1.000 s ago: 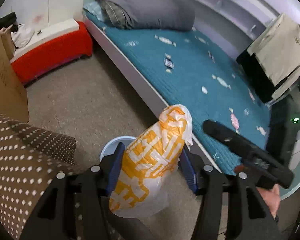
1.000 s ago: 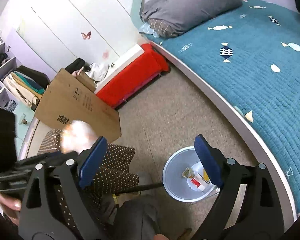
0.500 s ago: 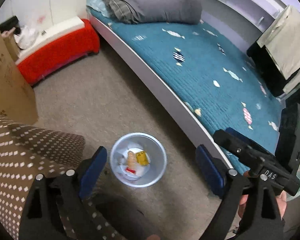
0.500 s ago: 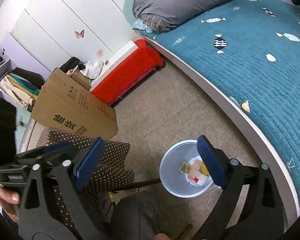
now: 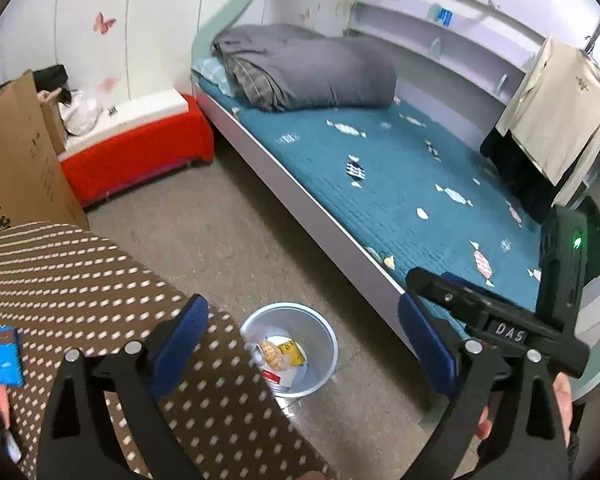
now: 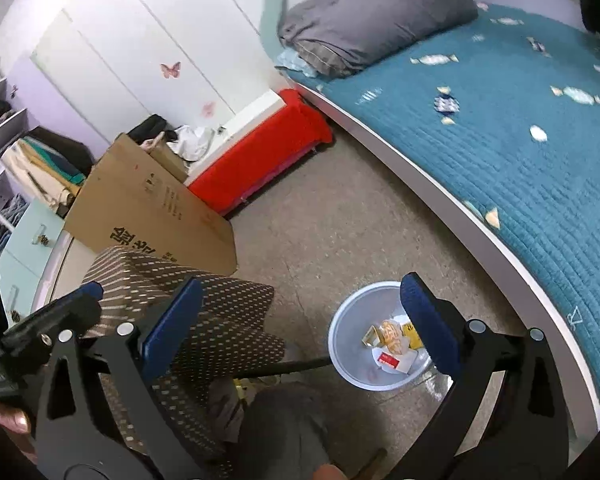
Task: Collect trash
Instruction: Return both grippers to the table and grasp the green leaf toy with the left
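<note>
A pale blue trash bin (image 5: 325, 334) stands on the floor beside the bed. An orange-and-white plastic bag (image 5: 273, 354) lies in it with a yellow packet (image 5: 291, 349) and a red-and-white wrapper (image 5: 274, 376). My left gripper (image 5: 300, 314) hovers above the bin, its jaws opening wide and nothing between them. In the right wrist view the same bin (image 6: 350, 322) sits by the right finger, the bag (image 6: 392, 338) inside. My right gripper (image 6: 299, 290) is open and empty, above and left of the bin.
A bed with a teal quilt (image 5: 400, 184) and a grey duvet (image 5: 312, 72) runs along the right. A brown dotted cover (image 5: 100, 280) lies at lower left with a blue item (image 5: 2, 356) on it. Behind stand a cardboard box (image 6: 148, 208) and a red bench (image 6: 260, 152).
One second ago the orange-and-white bag was clamped in my left gripper; now it lies in the bin and the jaws are wide. Both grippers have lifted away from the bin.
</note>
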